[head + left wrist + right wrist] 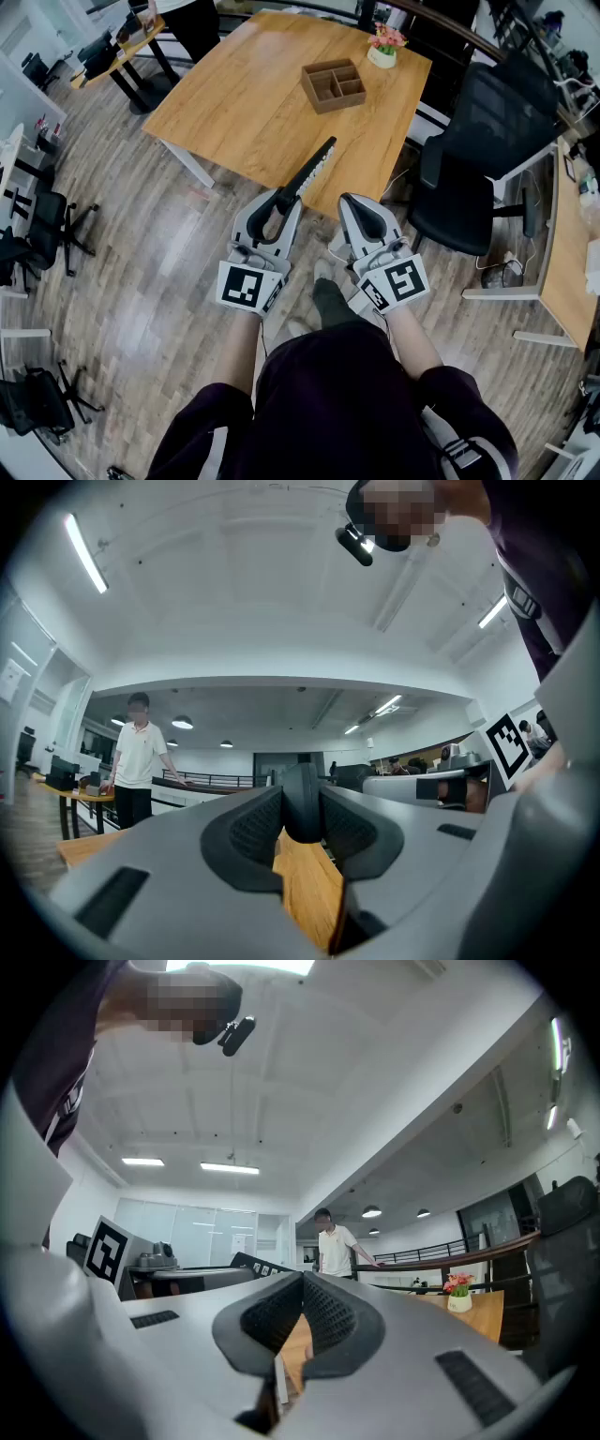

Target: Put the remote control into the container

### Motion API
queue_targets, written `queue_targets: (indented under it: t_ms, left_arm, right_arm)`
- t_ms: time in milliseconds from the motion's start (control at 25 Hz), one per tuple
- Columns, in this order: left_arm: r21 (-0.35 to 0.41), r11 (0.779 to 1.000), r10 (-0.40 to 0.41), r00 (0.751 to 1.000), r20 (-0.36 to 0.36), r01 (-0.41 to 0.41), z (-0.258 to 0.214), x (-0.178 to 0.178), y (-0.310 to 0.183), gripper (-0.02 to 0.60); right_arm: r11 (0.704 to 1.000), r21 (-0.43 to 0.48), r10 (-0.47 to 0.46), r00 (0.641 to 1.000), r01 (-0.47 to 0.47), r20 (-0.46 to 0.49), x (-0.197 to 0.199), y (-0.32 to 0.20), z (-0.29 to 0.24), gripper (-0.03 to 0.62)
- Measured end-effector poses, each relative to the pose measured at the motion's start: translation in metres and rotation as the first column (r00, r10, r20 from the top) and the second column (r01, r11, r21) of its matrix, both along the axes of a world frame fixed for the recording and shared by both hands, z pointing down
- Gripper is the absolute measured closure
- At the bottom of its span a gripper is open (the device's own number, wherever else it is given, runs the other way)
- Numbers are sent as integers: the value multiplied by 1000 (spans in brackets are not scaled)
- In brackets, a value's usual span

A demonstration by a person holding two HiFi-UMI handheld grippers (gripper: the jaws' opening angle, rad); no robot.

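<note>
My left gripper (pixel 284 197) is shut on one end of a long black remote control (pixel 311 171), which sticks out up and to the right over the near edge of the wooden table (pixel 244 103). In the left gripper view the remote's dark end (pixel 302 803) is pinched between the pads. The container (pixel 334 84), a brown wooden tray with several compartments, sits on the far part of the table, well beyond the remote. My right gripper (pixel 354 200) is beside the left one over the floor, shut and holding nothing; its view shows the tips (pixel 302 1279) together.
A small pot of pink flowers (pixel 385 47) stands at the table's far corner. A black office chair (pixel 473 159) is to the right of the table. A person in a white shirt (pixel 337 1246) stands at a far desk (pixel 122 52).
</note>
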State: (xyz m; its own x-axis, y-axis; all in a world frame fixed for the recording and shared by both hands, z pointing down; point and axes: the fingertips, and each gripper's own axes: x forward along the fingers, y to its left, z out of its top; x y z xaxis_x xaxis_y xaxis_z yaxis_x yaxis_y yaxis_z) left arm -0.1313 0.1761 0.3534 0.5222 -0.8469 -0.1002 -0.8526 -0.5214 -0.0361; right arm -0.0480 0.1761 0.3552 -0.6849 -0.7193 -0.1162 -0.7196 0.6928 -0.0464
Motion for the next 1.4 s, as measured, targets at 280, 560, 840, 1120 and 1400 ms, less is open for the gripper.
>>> queue_targets:
  t_ms: [280,560,840,1120,1400]
  left_arm:
    - [-3,1000,18,1000,-1,-18,3,4,-53,465]
    - [-20,999,38,999,21,-38,7,16,-114,465]
    - [-24,999,41,998,52,-40,0,34,-168,465]
    - [-26,999,27,996,82,-25,-7,62,-209,465]
    - [-35,998,51,989,136,-47,-2,69,-235,465]
  right_arm:
    - [1000,-13,8,1000,-8,-4,0,-53,6,576]
    - [999,-35,9,1000,-9,9,7,-117,13,576]
    - [999,-39,-3,1000,4,26,20,-172,8,576]
    - [999,-32,-22,999,24,48,50,-215,1,576]
    - [999,-37,-22,997,24,68,56,-243,2,576]
